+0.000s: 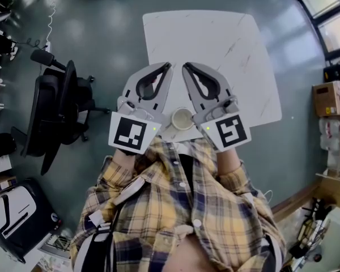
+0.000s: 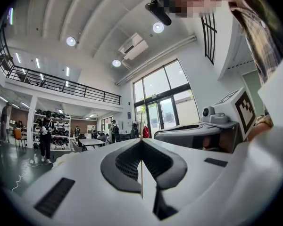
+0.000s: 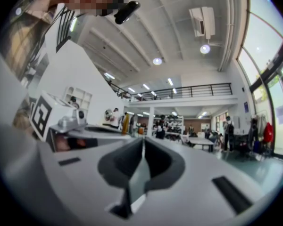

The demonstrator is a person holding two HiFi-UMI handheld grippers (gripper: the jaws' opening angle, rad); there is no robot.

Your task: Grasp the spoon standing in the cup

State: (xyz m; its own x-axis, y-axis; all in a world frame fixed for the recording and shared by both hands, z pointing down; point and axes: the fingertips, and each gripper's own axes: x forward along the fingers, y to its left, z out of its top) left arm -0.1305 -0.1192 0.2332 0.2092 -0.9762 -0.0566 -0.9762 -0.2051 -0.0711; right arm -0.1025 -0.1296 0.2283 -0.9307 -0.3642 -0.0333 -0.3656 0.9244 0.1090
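the white table [image 1: 215,44] lies beyond the person, and over its near edge the left gripper [image 1: 168,67] and right gripper [image 1: 186,68] sit side by side, tips pointing far, each with jaws pressed together on nothing. the cup [image 1: 182,118] stands at that near edge, between the grippers' rear bodies and behind their tips. nothing can be made out in its pale inside, so the spoon's place and long axis cannot be told.

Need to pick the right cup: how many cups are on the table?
1: the cup at the table's near edge, seen between the left gripper and right gripper; these could hide others.
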